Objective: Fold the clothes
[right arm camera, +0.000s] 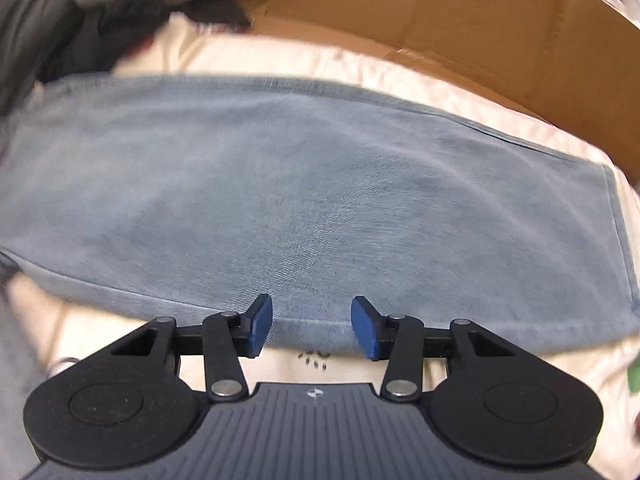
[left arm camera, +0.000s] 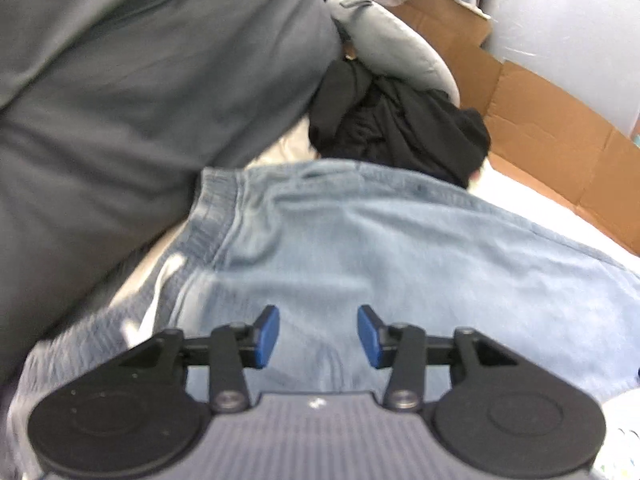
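Two wrist views looked down on light blue jeans [left arm camera: 360,248] spread flat on a cream sheet [right arm camera: 248,56]. In the left view, a dark grey cushion [left arm camera: 140,80] filled nine to eleven o'clock, a black garment [left arm camera: 400,128] lay at twelve, and a cardboard box [left arm camera: 560,140] stood at two. The left gripper [left arm camera: 318,336] hung released above the denim, blue pads apart, nothing between them. In the right view, the jeans [right arm camera: 300,200] crossed the centre, cardboard [right arm camera: 440,20] at one o'clock. The right gripper [right arm camera: 312,328] was likewise released, over the near hem at six.
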Motion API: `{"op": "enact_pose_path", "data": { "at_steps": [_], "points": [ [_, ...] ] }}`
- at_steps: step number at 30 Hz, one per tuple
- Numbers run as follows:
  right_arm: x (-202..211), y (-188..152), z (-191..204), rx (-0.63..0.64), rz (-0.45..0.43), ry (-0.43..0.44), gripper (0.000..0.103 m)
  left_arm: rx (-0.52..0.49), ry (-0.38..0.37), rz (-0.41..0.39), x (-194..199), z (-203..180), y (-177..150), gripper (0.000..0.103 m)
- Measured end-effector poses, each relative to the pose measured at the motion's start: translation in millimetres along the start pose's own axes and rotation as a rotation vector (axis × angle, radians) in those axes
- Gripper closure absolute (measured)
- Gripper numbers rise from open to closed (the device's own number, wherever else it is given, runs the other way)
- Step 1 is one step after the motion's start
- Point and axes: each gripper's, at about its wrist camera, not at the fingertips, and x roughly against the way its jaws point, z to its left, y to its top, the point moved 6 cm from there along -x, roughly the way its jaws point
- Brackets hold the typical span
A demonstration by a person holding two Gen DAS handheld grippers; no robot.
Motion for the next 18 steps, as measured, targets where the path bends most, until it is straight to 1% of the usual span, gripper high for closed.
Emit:
{"op": "enact_pose_path", "data": {
  "at_steps": [1,2,5,7,10,14,18],
  "points": [
    [9.0,-3.1,-2.0,-0.02,-0.007,0.007,0.052,0.007,-0.007,0.001,10.0,0.1,-5.3,0.054],
    [18.1,-6.2,-3.9,-0.04,-0.014,0.014,0.052,0.014,-0.014,0.002,20.1,0.1,-10.5,0.048],
    [46.7,-16.0,-8.6,-0.066,-0.046,0.018,0.052,0.034,-0.023,0.02,46.1,2.9,-27.7,0.04],
    [64.7,-23.2,-9.1,-0.074,-0.059,0.009,0.052,0.054,-0.017,0.056,57.8,6.6,-37.8,0.04],
    [90.9,-32.7,-18.8,-0.135,-0.071,0.016,0.052,0.09,-0.003,0.123,74.1,12.6,-50.7,0.04],
    [128.6,-46.7,-19.3,-0.198,-0.098,0.014,0.052,0.162,0.007,0.148,104.5,16.6,-46.1,0.04],
    [164.1,-57.9,-12.1,-0.227,-0.124,0.019,0.052,0.148,0.009,0.186,132.5,4.0,-42.8,0.04]
  ]
}}
